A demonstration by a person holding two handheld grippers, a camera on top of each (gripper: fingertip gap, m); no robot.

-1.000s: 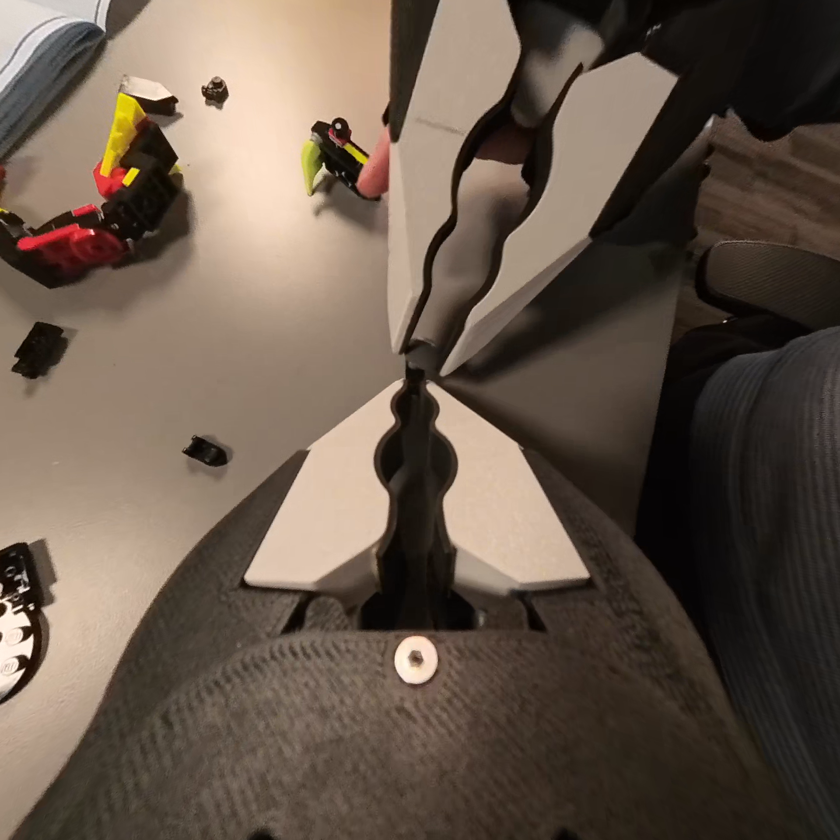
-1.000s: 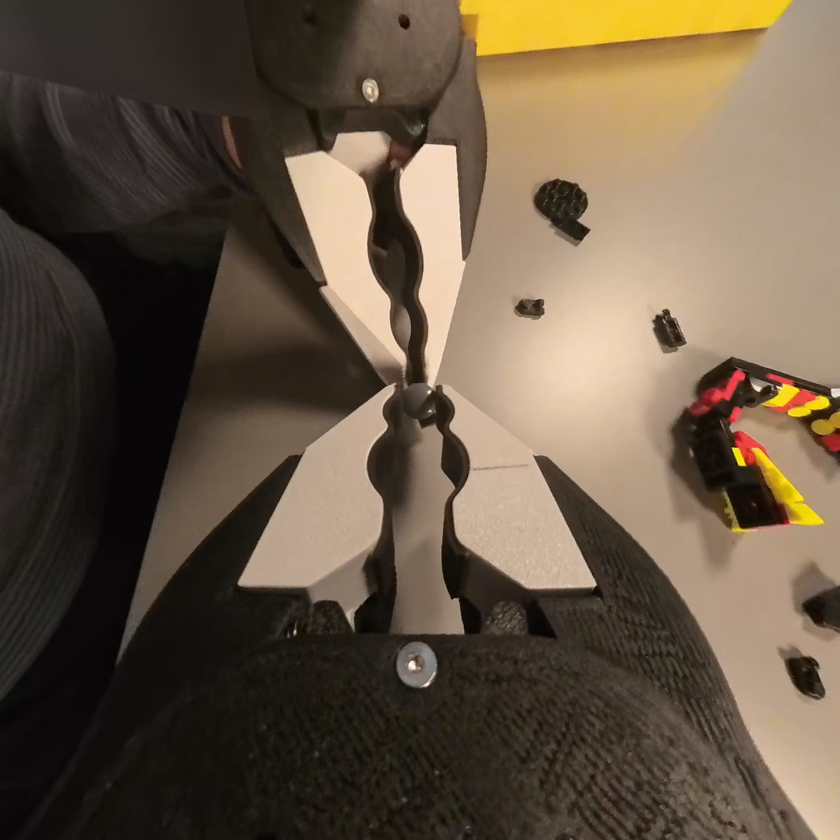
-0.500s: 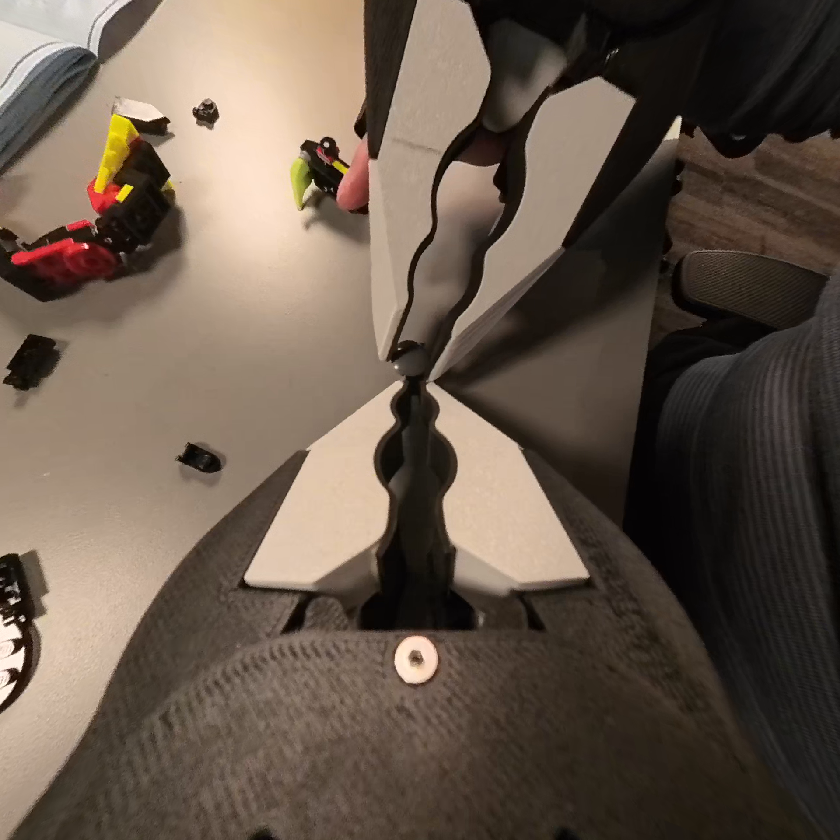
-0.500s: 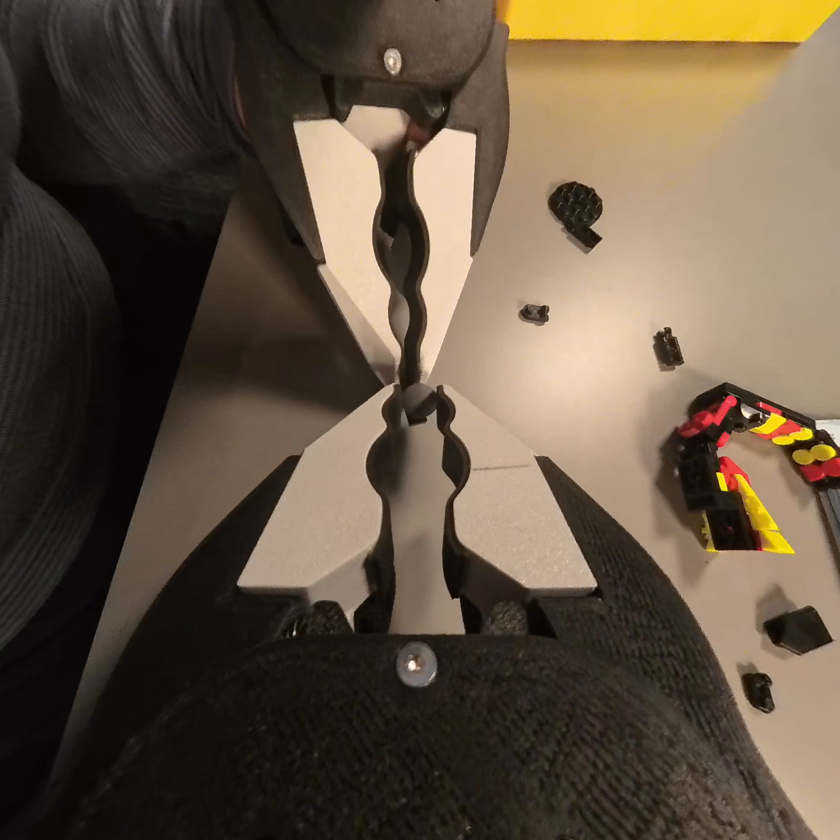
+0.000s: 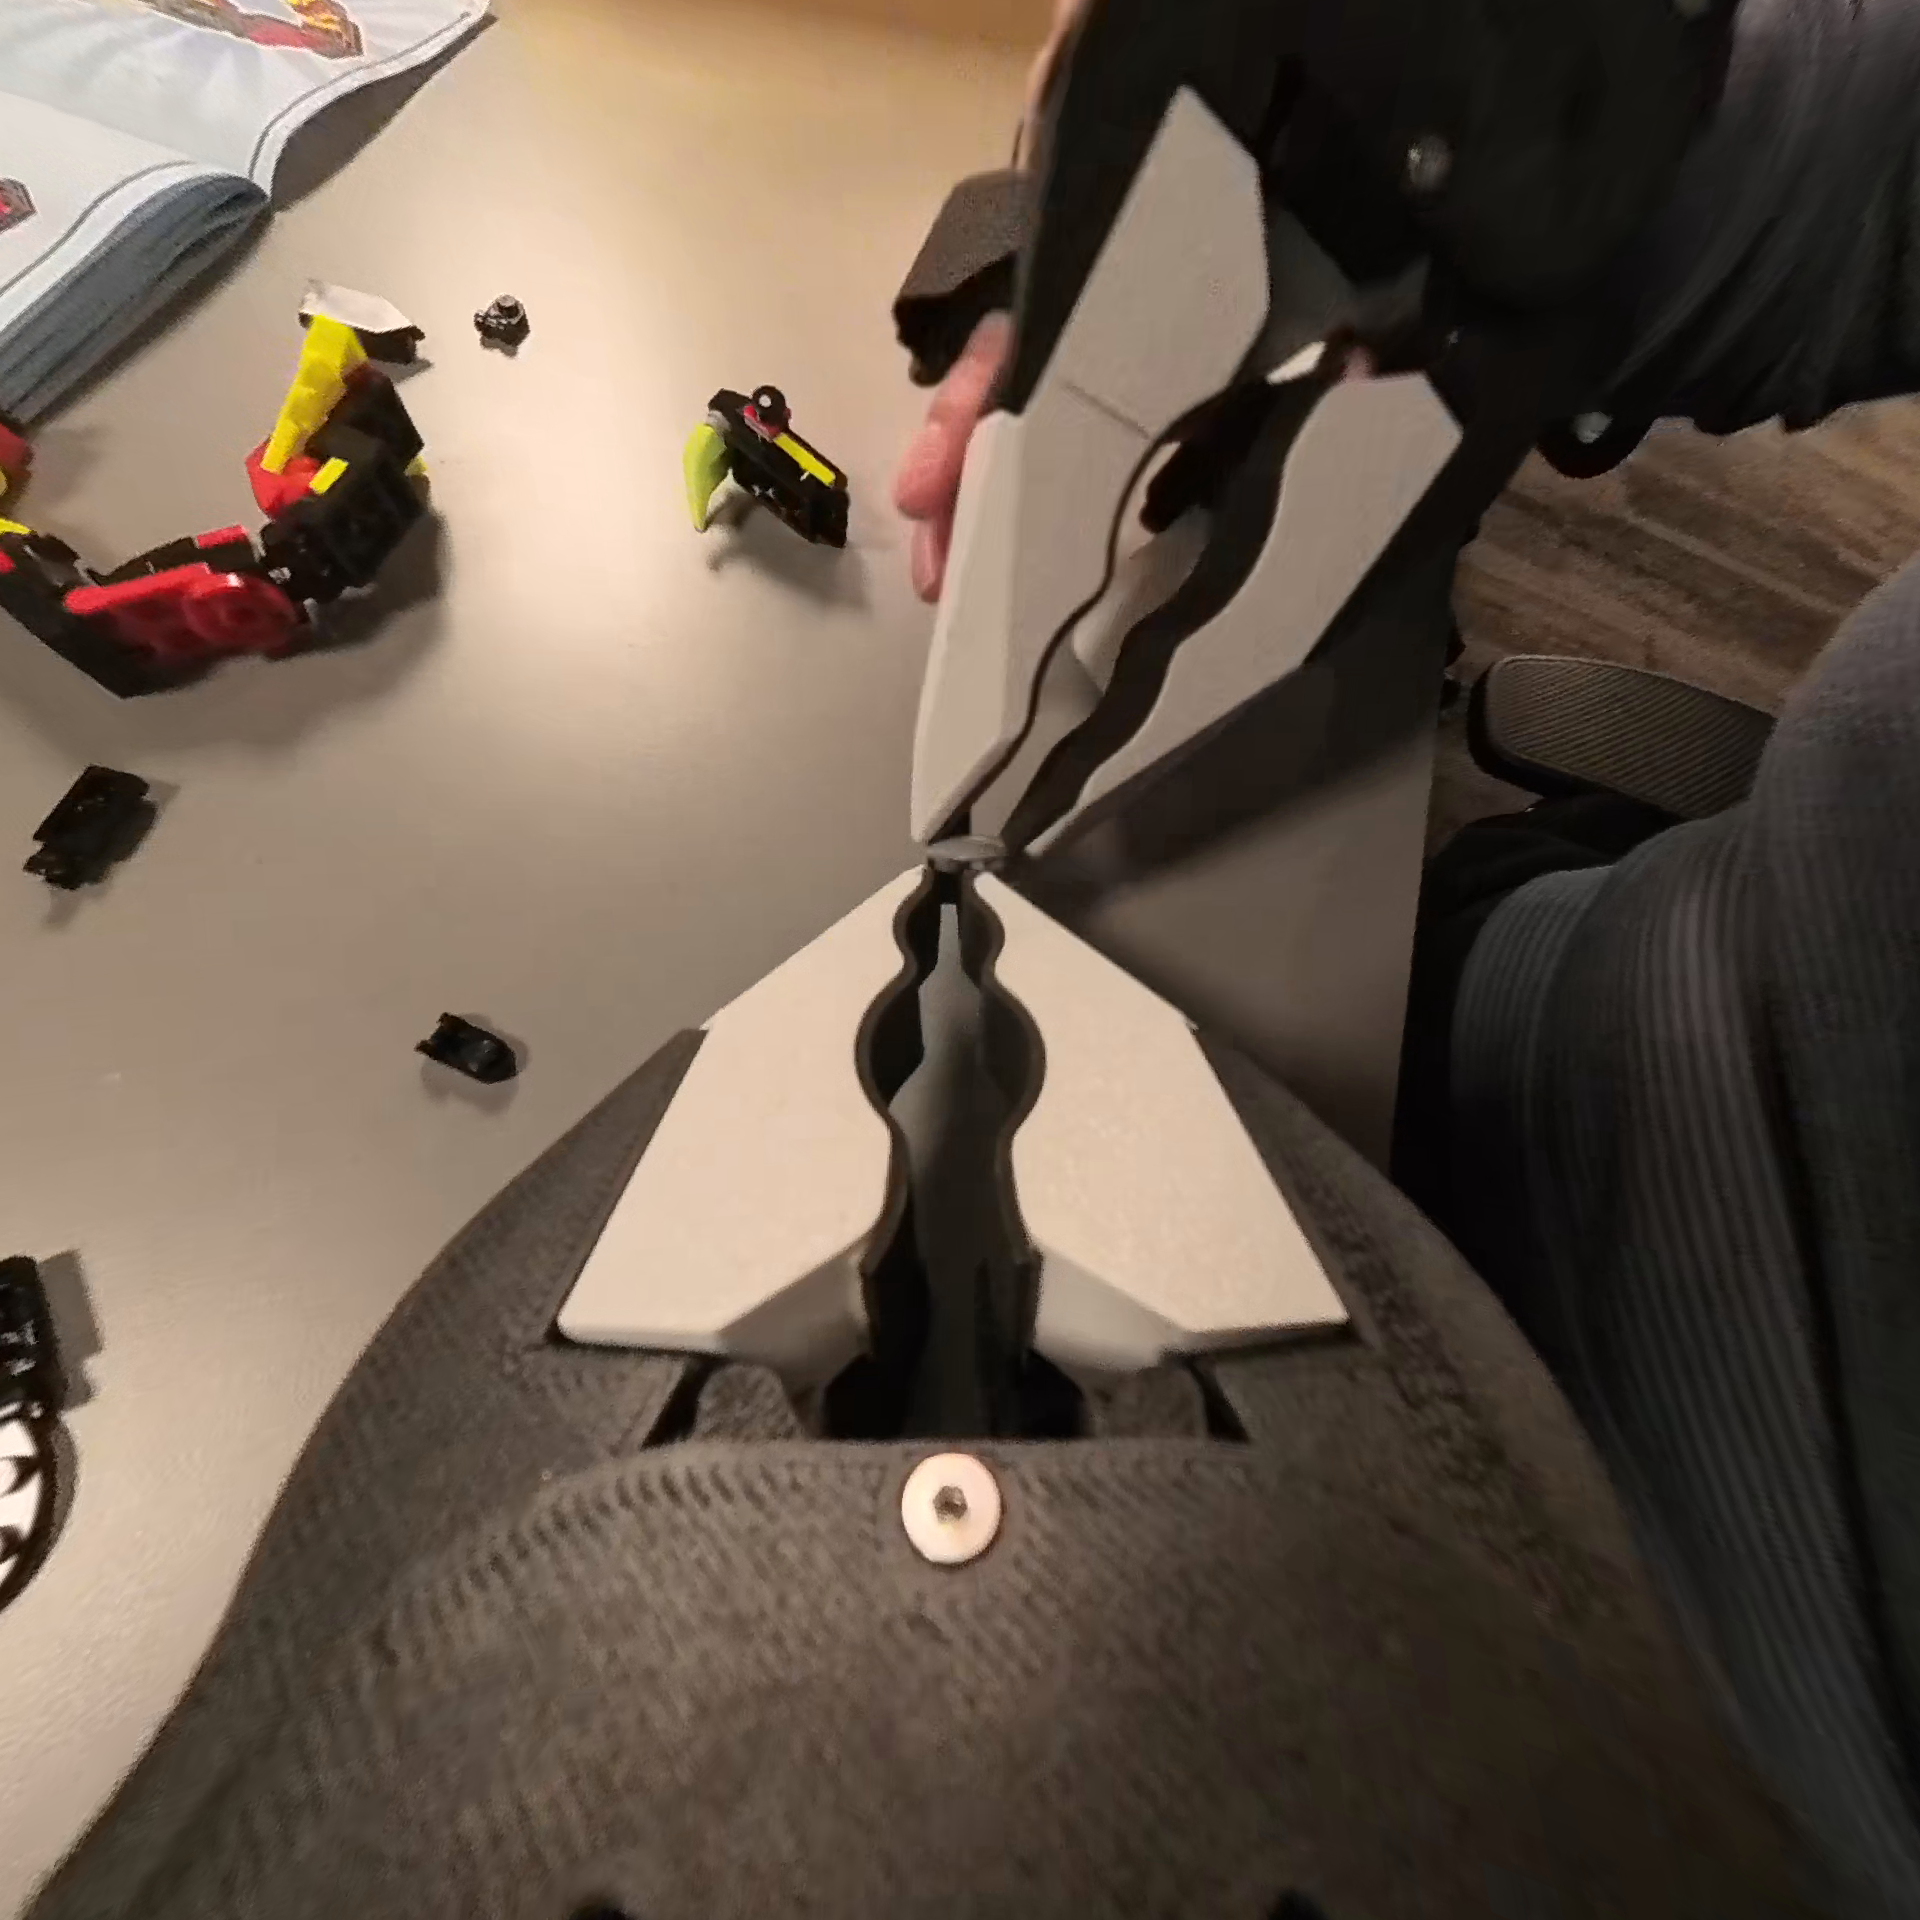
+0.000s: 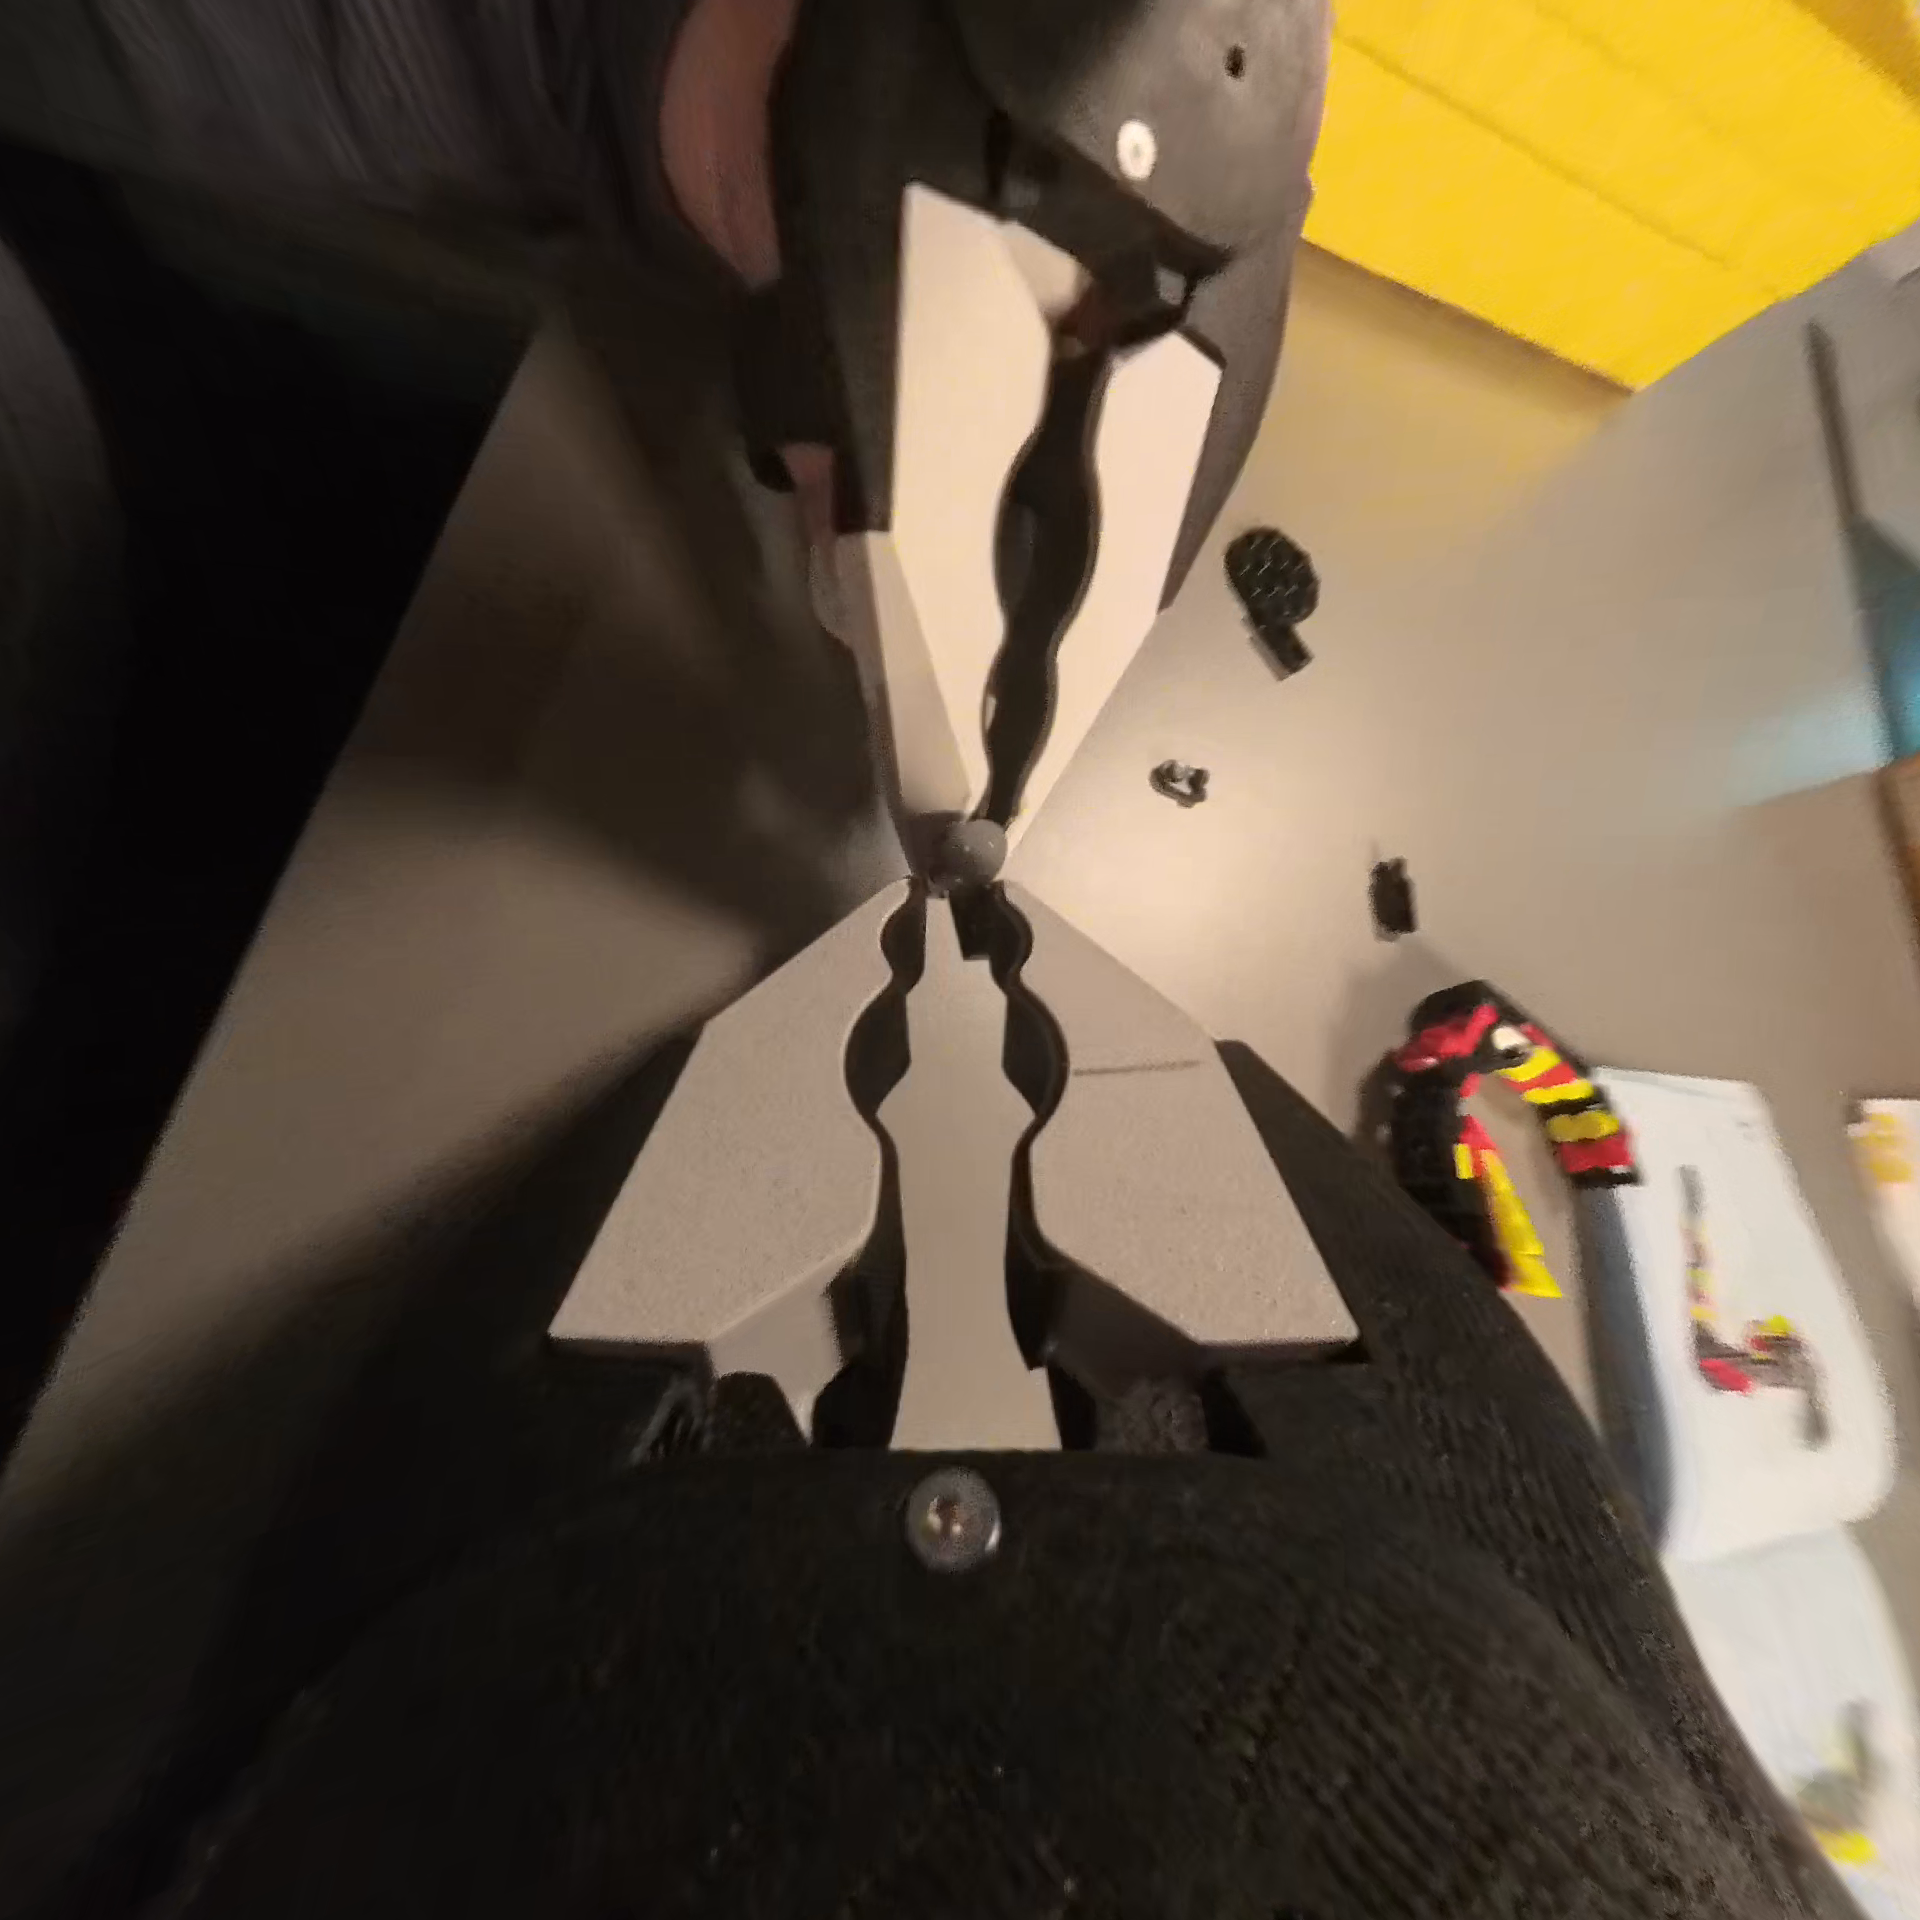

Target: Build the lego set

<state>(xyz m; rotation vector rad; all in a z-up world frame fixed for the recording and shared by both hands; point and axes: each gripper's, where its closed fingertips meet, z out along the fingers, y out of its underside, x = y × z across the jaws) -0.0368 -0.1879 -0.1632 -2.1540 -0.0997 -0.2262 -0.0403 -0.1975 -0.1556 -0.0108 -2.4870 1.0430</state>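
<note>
Both grippers meet tip to tip above the table's near edge. My left gripper [image 5: 951,881] is shut on a thin dark piece that is mostly hidden between its fingers. My right gripper [image 6: 951,902] is shut on a small dark grey ball-joint piece [image 6: 971,850], which also shows in the left wrist view [image 5: 961,852]. The ball end touches the left gripper's tips. The right gripper [image 5: 961,831] comes down from above in the left wrist view. The left gripper [image 6: 961,821] does so in the right wrist view.
A red, black and yellow lego assembly [image 5: 208,582] [image 6: 1486,1122] lies on the grey table [image 5: 623,779]. A small black sub-assembly with a lime claw [image 5: 769,468], loose black pieces [image 5: 468,1044] [image 5: 88,836] [image 6: 1270,582], an instruction booklet [image 5: 135,135] [image 6: 1745,1299] and a yellow box [image 6: 1621,156] are around. My left and right fingertips are right by each other.
The grippers stay tip to tip on the small pieces. The right wrist view has tilted and blurred, and the booklet has come into it. The left wrist view has shifted slightly.
</note>
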